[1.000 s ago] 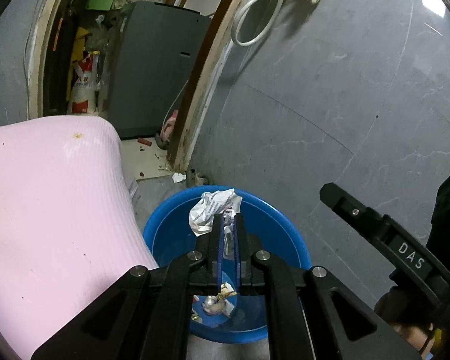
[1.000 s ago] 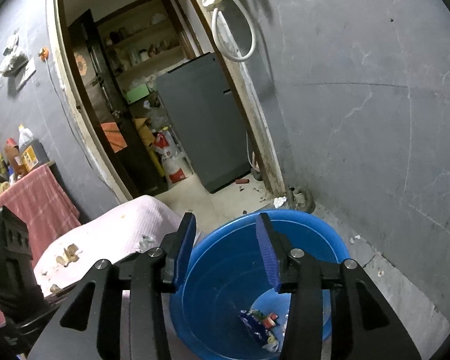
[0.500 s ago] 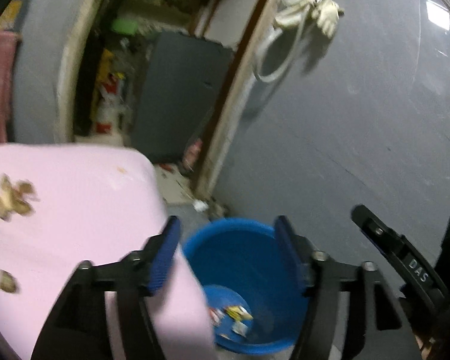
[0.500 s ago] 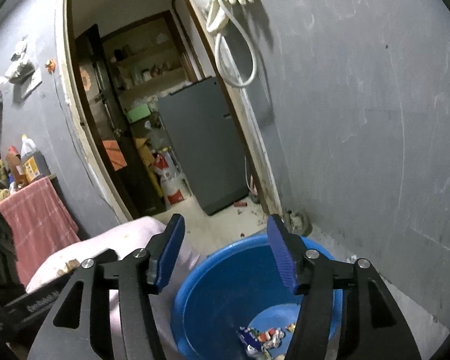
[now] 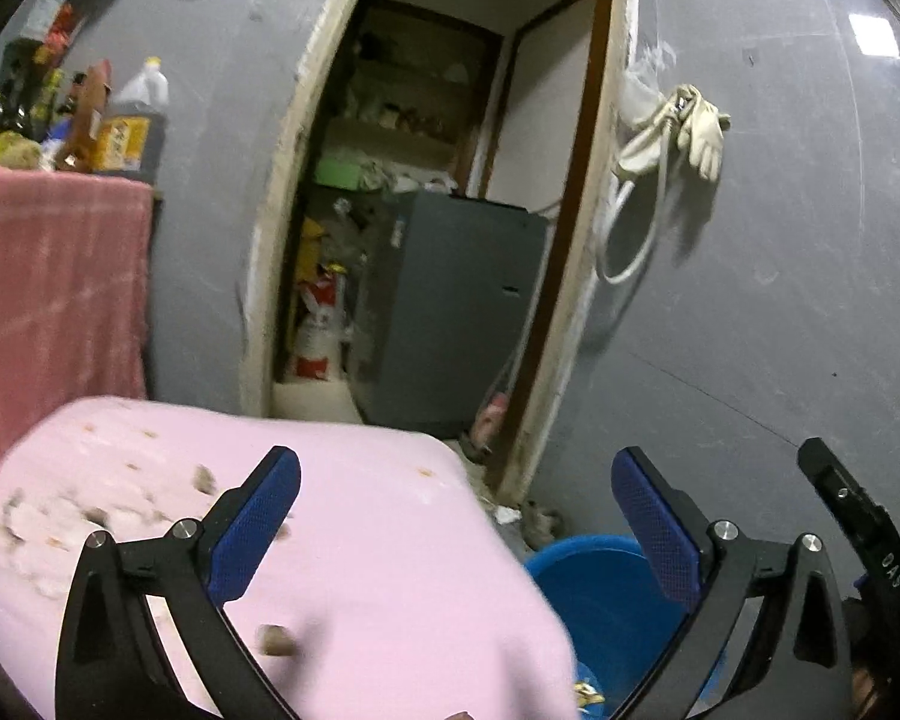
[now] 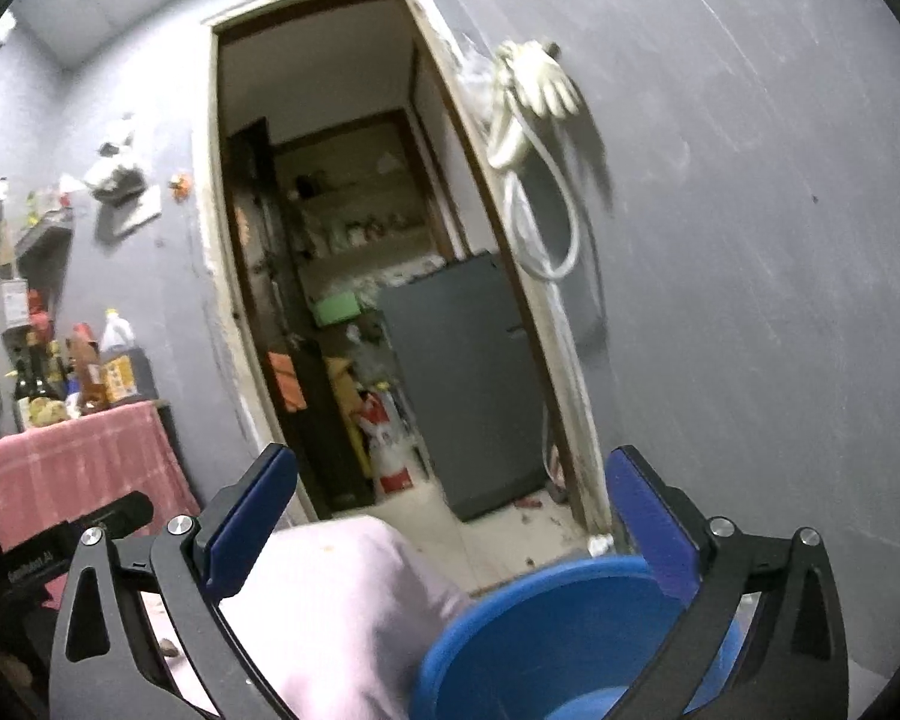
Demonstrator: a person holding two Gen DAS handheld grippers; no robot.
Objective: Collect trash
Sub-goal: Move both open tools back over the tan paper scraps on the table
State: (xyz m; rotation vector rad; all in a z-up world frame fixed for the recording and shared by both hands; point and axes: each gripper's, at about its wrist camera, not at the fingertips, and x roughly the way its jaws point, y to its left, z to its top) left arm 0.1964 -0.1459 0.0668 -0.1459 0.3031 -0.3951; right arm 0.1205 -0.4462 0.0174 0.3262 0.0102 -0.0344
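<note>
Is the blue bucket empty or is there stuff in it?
Not empty. The blue bucket has a small yellowish scrap at its bottom in the left wrist view; the rest of the inside is hidden.

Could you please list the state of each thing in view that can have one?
Left gripper: jaws opening, nothing between them.
Right gripper: jaws opening, nothing between them.
Basin: upright, contents hardly visible.
Pink cloth: spread flat, scraps lying on it.
Glove: hanging on the wall.
Fridge: door closed.

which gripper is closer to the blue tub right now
Right, as far as these views show. The right gripper, jaws opening and empty, looks straight over the blue tub. The left gripper, also opening and empty, sits over the pink cloth, tub off to its right.
</note>
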